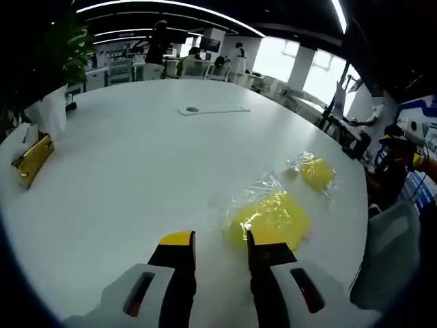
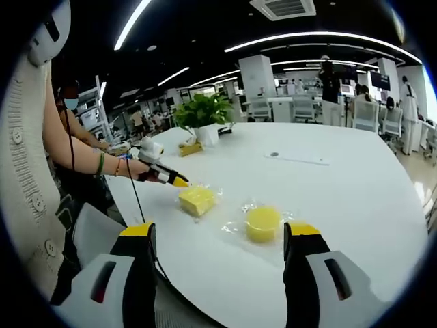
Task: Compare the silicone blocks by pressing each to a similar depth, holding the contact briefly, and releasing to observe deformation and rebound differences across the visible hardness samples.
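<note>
The left gripper (image 2: 179,182), jaws nearly closed and empty, sits just beside the square block (image 2: 196,200), apparently not yet pressing it. The round block (image 2: 263,223) lies ahead of the right gripper (image 2: 218,246), between its wide-open jaws but untouched. Both presses look still to do

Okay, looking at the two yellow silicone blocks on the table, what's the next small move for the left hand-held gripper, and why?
Probably ease the left hand-held gripper forward and down onto the square yellow block. In the right gripper view its yellow tips sit at that block's near edge, apparently not pressing yet. The round yellow block lies apart, between the right hand-held gripper's wide-open jaws, untouched. Both blocks lie on clear wrap.
</note>
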